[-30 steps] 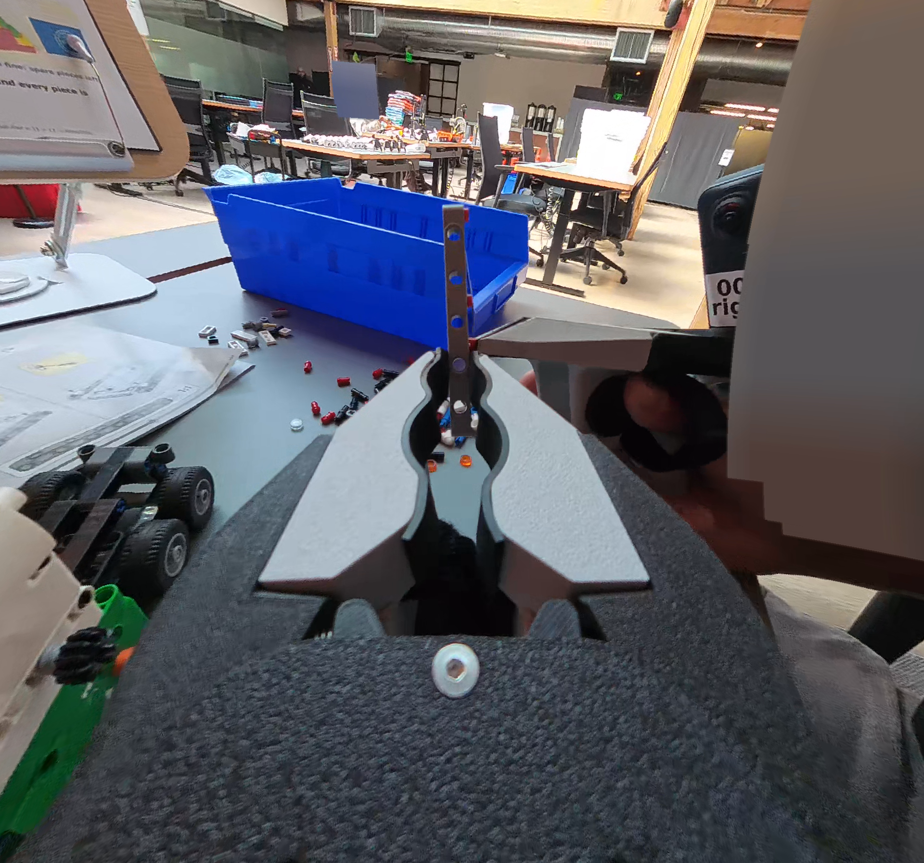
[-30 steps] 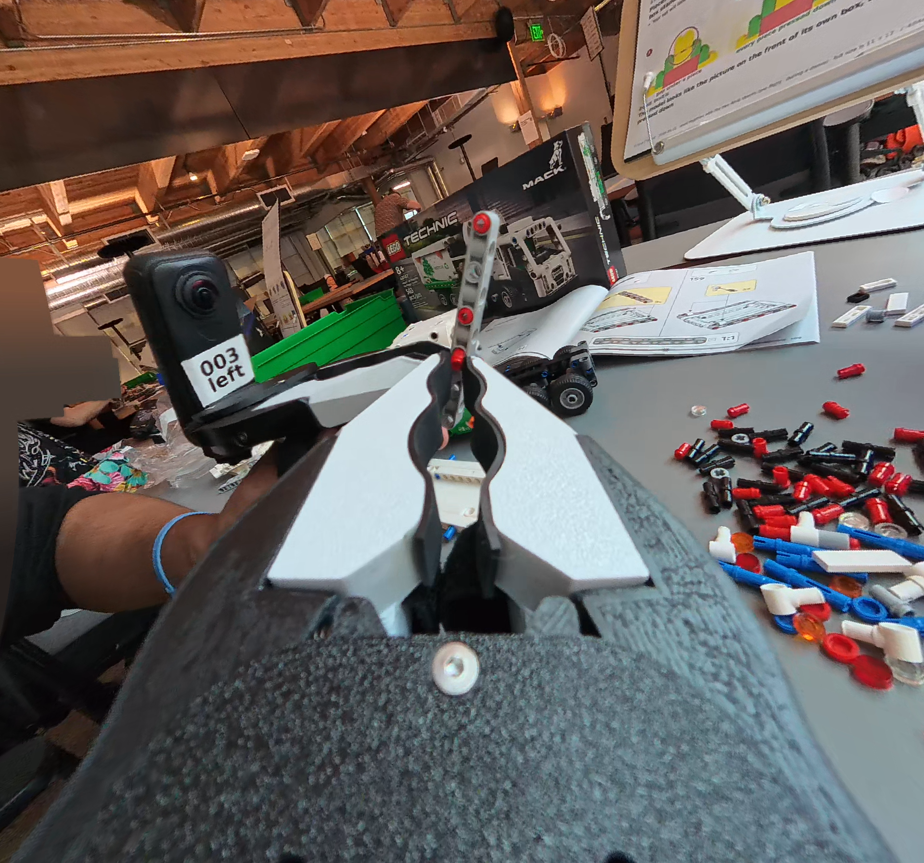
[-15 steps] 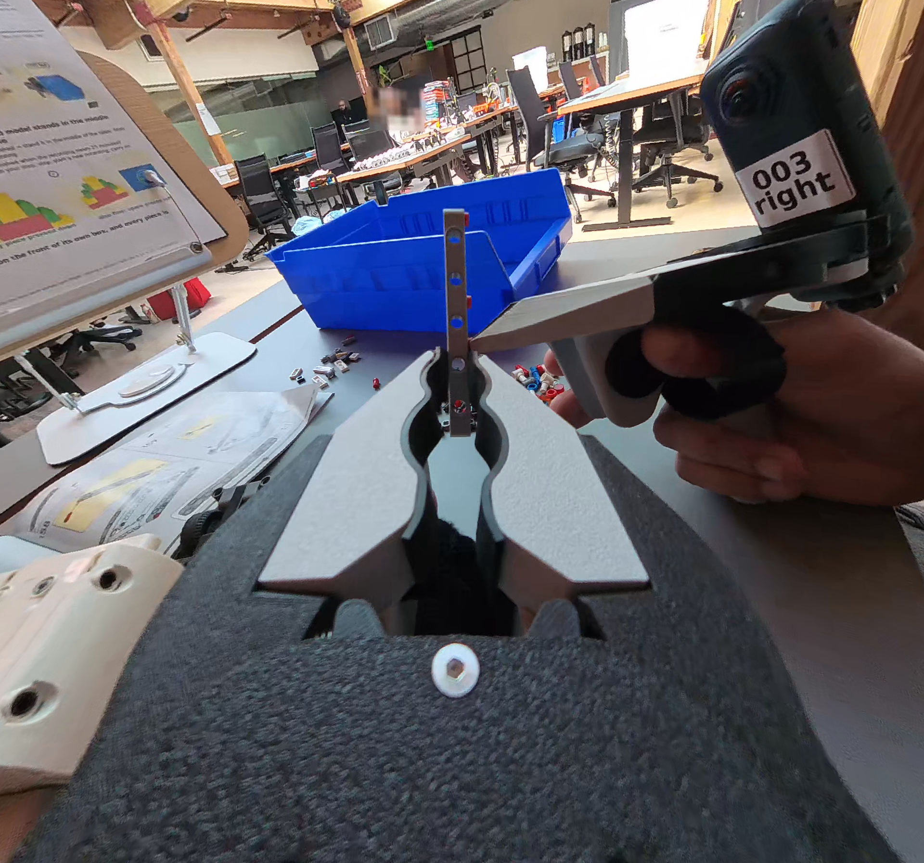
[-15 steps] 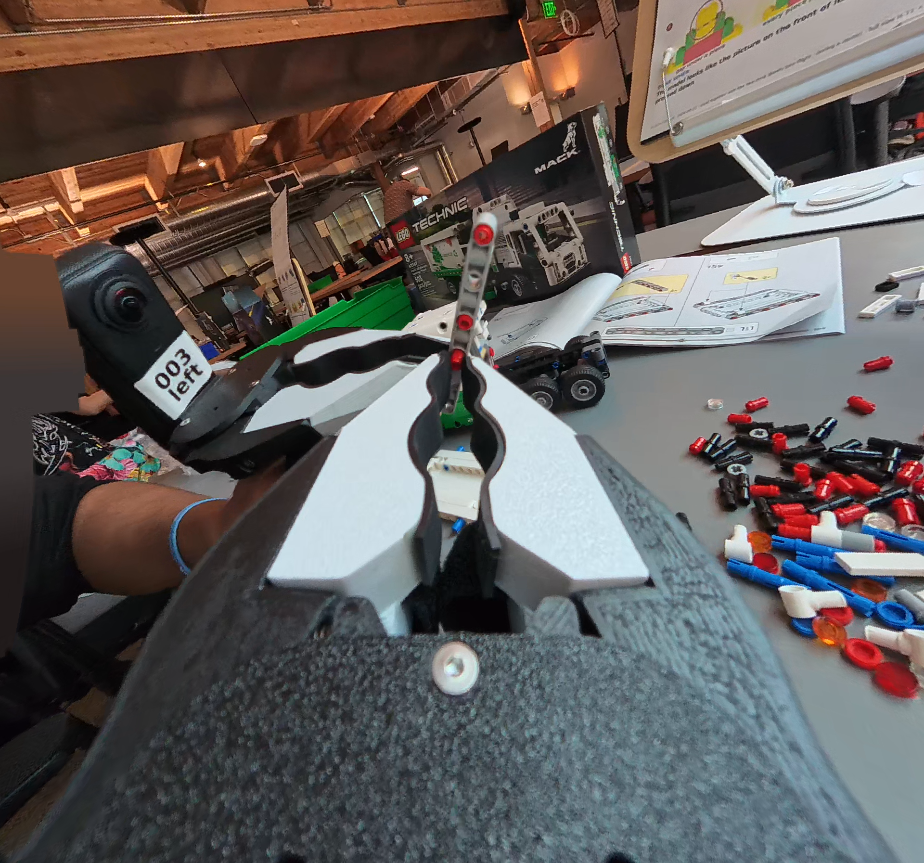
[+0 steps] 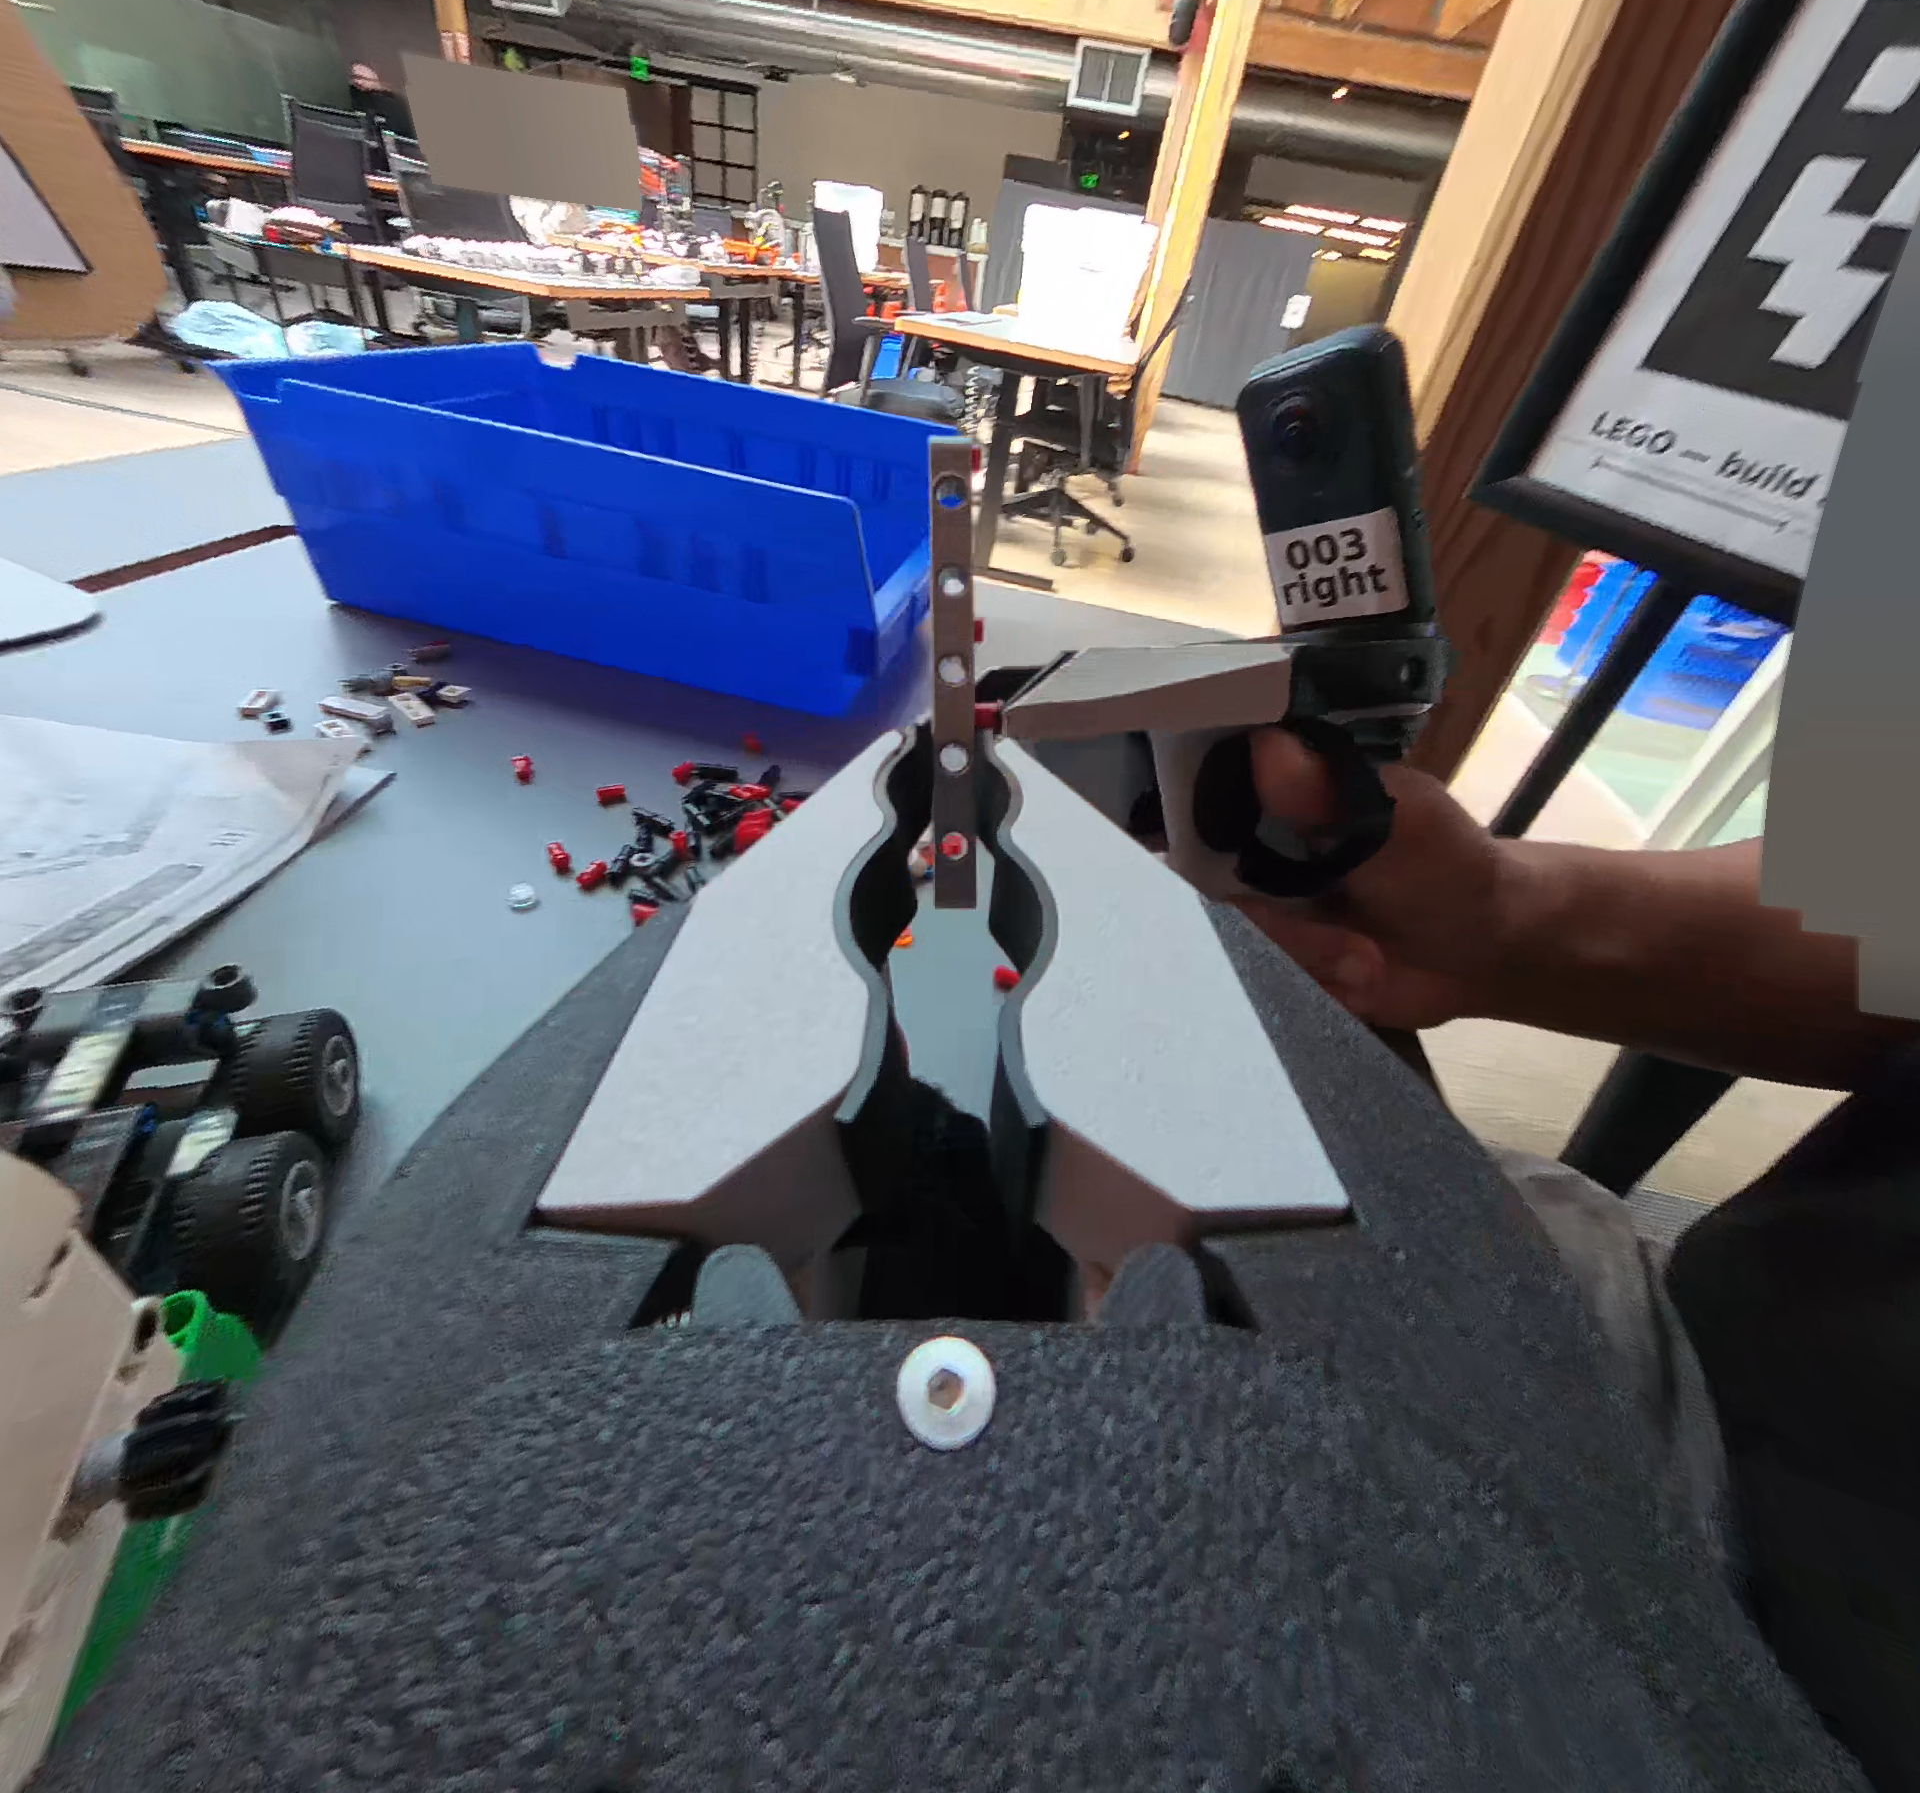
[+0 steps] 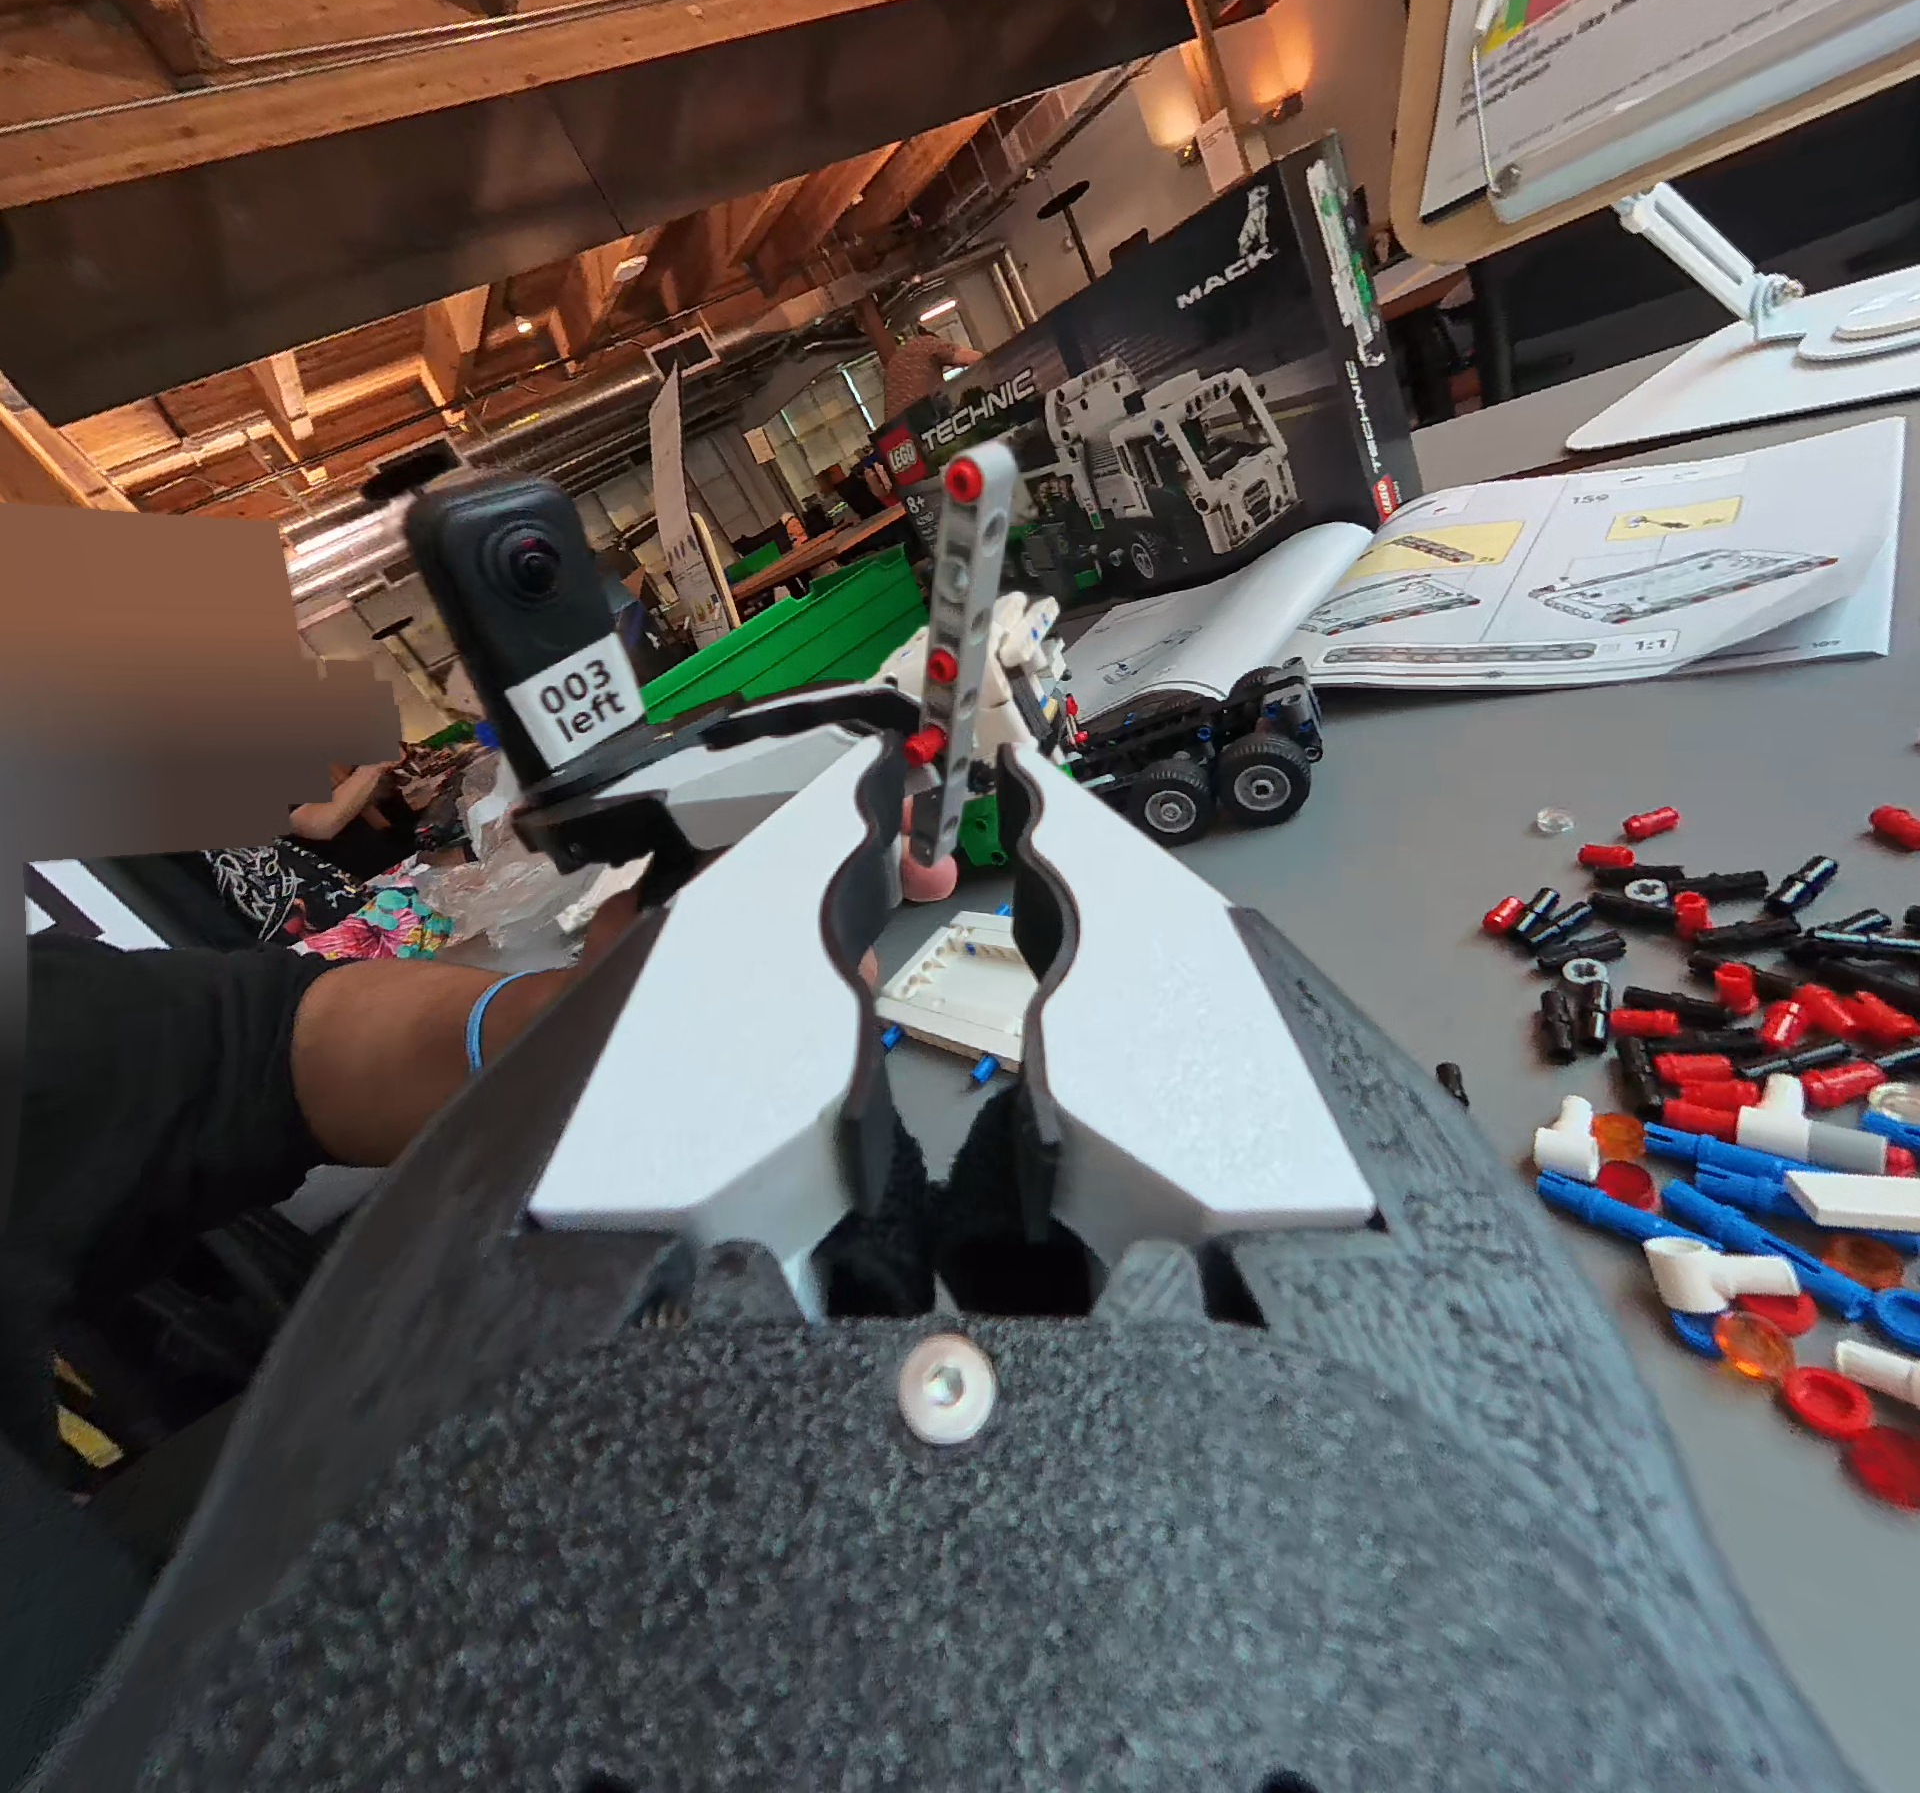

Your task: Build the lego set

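A grey Technic beam (image 5: 953, 621) stands upright, and my left gripper (image 5: 954, 756) is shut on its lower part. The beam carries three red pins (image 6: 942, 668) along one side. My right gripper (image 6: 951, 767) has its jaws apart around the beam's (image 6: 961, 590) lower end, with the lowest red pin by its left fingertip. In the left wrist view the right gripper (image 5: 1003, 709) reaches in from the right, its tip at a red pin on the beam's edge. In the right wrist view the left gripper (image 6: 883, 709) comes in from the left.
A part-built truck chassis (image 6: 1195, 756) with black wheels stands behind the beam, also at lower left (image 5: 208, 1120). Loose red, black and blue pins (image 6: 1714, 995) lie at the right. A blue bin (image 5: 582, 507), an open booklet (image 6: 1558, 580), the set's box (image 6: 1143, 393) and a white panel (image 6: 956, 985) surround them.
My right gripper's jaws have opened; they were closed tight at the beam's lower red pin. The left gripper still holds the beam, and both hands have shifted slightly.
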`<state>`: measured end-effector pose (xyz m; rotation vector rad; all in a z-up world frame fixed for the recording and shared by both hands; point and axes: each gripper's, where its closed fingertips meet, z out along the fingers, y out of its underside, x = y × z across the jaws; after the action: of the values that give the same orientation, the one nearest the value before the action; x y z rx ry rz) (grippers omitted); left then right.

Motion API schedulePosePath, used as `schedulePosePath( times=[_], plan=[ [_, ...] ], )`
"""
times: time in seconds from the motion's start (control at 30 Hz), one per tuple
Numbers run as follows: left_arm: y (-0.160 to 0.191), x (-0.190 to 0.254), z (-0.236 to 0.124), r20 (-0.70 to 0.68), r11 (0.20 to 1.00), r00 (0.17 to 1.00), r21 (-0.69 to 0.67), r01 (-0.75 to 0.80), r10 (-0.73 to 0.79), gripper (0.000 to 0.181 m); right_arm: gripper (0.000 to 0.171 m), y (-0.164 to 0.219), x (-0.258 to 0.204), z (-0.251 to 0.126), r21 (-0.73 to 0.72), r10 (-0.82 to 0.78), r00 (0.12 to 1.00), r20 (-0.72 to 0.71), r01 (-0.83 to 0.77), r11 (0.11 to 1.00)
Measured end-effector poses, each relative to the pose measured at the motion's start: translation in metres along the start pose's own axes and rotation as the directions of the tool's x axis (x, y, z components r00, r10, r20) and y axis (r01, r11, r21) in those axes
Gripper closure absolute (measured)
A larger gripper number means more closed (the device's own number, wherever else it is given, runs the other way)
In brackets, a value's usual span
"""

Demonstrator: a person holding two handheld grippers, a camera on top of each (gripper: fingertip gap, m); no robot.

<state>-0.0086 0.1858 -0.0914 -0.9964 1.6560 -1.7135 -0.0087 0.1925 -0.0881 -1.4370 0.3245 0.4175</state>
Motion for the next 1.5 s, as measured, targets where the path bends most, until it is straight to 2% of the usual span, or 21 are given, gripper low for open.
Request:
schedulePosePath(
  times=[0.13, 0.23, 0.3, 0.47, 0.6, 0.7, 0.8, 0.9, 0.93, 1.03, 1.17, 1.23, 1.5],
  plan=[
    [-0.006, 0.018, -0.004, -0.188, 0.99, 0.974, 0.026, 0.137, -0.129, 0.176, 0.145, -0.004, -0.013, -0.003, 0.012, -0.069, 0.993, 0.099, 0.069, 0.998],
    [-0.009, 0.029, -0.005, -0.269, 0.981, 0.947, 0.031, 0.19, -0.175, 0.176, 0.154, -0.005, -0.027, -0.006, 0.027, -0.116, 0.976, 0.186, 0.113, 0.993],
    [-0.011, 0.032, -0.007, -0.296, 0.98, 0.939, 0.034, 0.196, -0.178, 0.176, 0.155, -0.006, -0.03, -0.007, 0.043, -0.138, 0.971, 0.197, 0.132, 0.99],
    [-0.012, 0.04, -0.007, -0.325, 0.982, 0.931, 0.034, 0.185, -0.164, 0.176, 0.162, -0.006, -0.035, -0.011, 0.06, -0.185, 0.956, 0.226, 0.176, 0.983],
    [-0.009, 0.037, -0.005, -0.326, 0.982, 0.929, 0.01, 0.188, -0.175, 0.176, 0.162, -0.006, -0.033, -0.01, 0.022, -0.062, 0.961, 0.27, 0.058, 0.998],
    [-0.001, 0.033, -0.004, -0.316, 0.985, 0.933, -0.042, 0.169, -0.173, 0.176, 0.154, -0.012, -0.028, -0.015, 0.009, -0.089, 0.964, 0.25, 0.089, 0.996],
    [0.01, 0.036, -0.003, -0.328, 0.986, 0.931, -0.108, 0.131, -0.159, 0.176, 0.145, -0.019, -0.023, -0.022, -0.065, -0.132, 0.961, 0.244, 0.152, 0.986],
    [0.019, 0.043, -0.001, -0.332, 0.987, 0.938, -0.154, 0.049, -0.098, 0.175, 0.158, -0.001, -0.02, -0.026, -0.217, -0.198, 0.948, 0.251, 0.254, 0.943],
    [0.022, 0.043, 0.0, -0.32, 0.986, 0.945, -0.164, 0.02, -0.072, 0.176, 0.16, 0.001, -0.02, -0.027, -0.225, -0.204, 0.946, 0.252, 0.262, 0.939],
    [0.016, 0.038, -0.001, -0.302, 0.991, 0.952, -0.134, 0.004, -0.045, 0.175, 0.163, -0.003, -0.022, -0.028, -0.2, -0.159, 0.957, 0.242, 0.21, 0.957],
    [0.014, 0.03, -0.004, -0.283, 0.994, 0.959, -0.106, -0.03, -0.001, 0.169, 0.164, -0.027, -0.019, -0.031, -0.073, 0.01, 0.97, 0.244, 0.008, 0.997],
    [0.013, 0.034, -0.004, -0.291, 0.994, 0.957, -0.1, -0.042, 0.011, 0.174, 0.164, -0.025, -0.02, -0.033, -0.082, 0.001, 0.969, 0.247, 0.02, 0.996],
    [0.013, 0.051, -0.003, -0.335, 0.994, 0.942, -0.106, -0.032, -0.005, 0.174, 0.164, -0.014, -0.027, -0.057, -0.144, -0.079, 0.96, 0.267, 0.121, 0.982]
  ],
)
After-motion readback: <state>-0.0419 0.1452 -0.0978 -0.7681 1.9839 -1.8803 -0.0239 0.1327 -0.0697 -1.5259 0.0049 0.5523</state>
